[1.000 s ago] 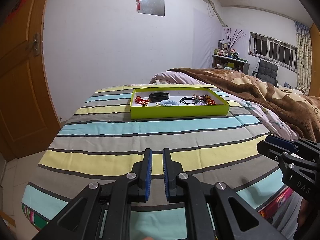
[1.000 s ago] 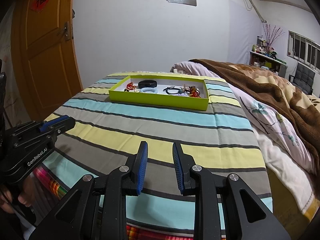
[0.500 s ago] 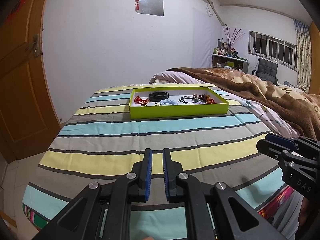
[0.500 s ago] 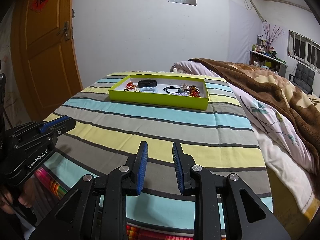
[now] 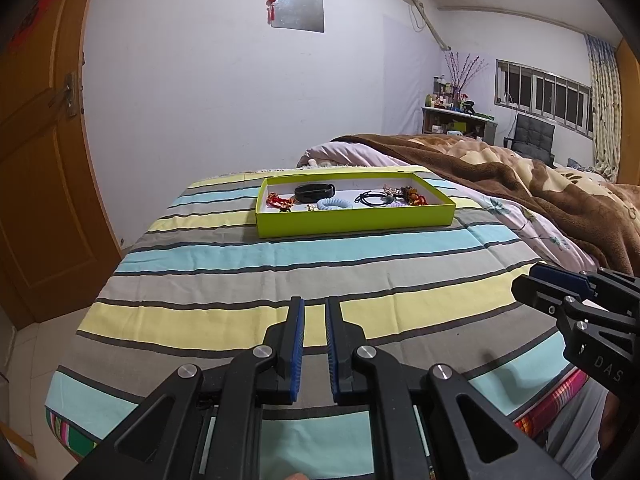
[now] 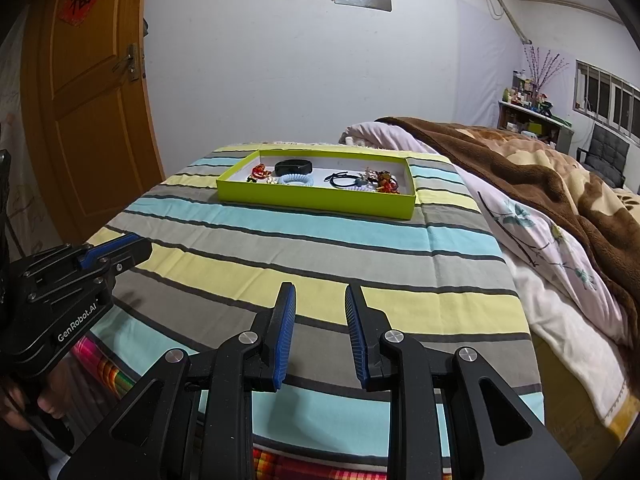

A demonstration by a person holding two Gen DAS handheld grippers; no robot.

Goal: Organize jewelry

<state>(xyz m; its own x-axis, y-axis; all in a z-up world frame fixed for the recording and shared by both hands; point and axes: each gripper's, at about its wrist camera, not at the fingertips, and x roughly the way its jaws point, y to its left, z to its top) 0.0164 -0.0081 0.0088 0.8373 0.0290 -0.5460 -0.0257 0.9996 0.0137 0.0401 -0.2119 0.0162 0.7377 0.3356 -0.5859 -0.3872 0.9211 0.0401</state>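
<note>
Both tongs hovered low over the near end of the striped bedsheet (image 5: 248,248), empty-handed. The left tongs (image 5: 314,308) stood only a narrow slit apart; the right tongs (image 6: 320,296) gaped somewhat wider. Well ahead of them sat the lime-green tray (image 6: 312,202) on the sheet, holding a black band (image 6: 293,166), a pale blue coil bracelet (image 6: 296,179), black cord loops (image 6: 340,179) and red beaded pieces (image 6: 387,185).
</note>
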